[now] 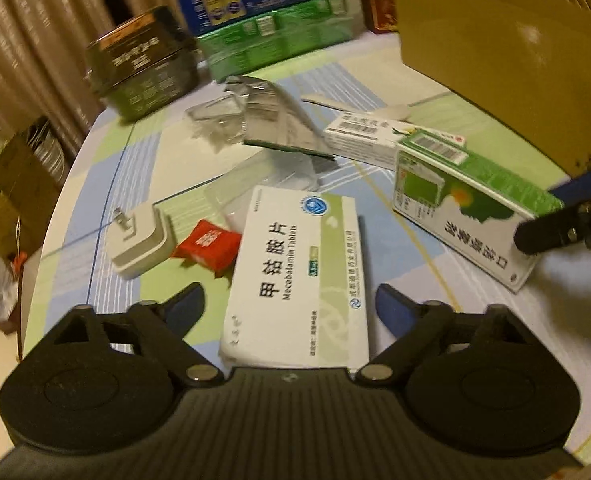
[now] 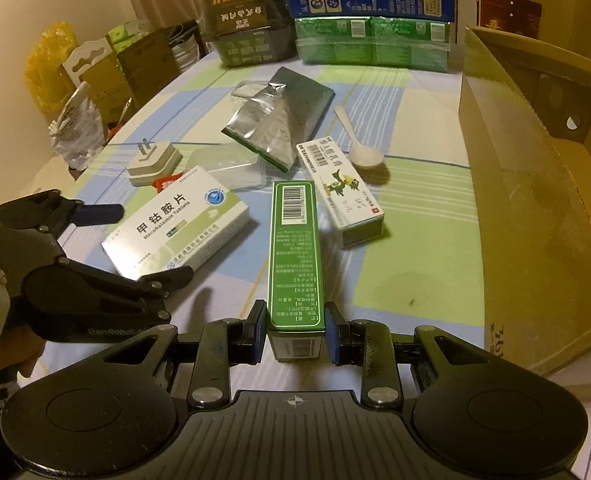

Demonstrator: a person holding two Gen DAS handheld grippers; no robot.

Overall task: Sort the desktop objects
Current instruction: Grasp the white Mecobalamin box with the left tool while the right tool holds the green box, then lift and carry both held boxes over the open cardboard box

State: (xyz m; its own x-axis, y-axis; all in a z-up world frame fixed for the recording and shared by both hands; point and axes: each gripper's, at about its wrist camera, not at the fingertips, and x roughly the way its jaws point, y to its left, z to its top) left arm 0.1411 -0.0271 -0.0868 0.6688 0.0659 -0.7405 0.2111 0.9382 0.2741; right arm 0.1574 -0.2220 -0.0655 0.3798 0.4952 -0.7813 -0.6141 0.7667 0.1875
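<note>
Clearly little sorting is done yet: judging by the clutter, most items remain on the table (image 2: 415, 280). From the left, a white charger (image 2: 153, 162) and a red sachet (image 1: 207, 246) lie loose; the left gripper (image 1: 289, 304), jaws wide, straddles the white tablet box (image 1: 299, 276), flat, its long axis running away from the camera. Further right, the right gripper (image 2: 295, 330) clamps the green box (image 2: 294, 252), standing on its narrow edge and pointing straight ahead, beside the open cardboard box (image 2: 535, 200).

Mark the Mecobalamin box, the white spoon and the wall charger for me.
Mecobalamin box (image 1: 295, 276), left wrist view, centre of printed top face.
White spoon (image 2: 365, 156), right wrist view, its bowl.
Wall charger (image 2: 153, 162), right wrist view, its white body.
</note>
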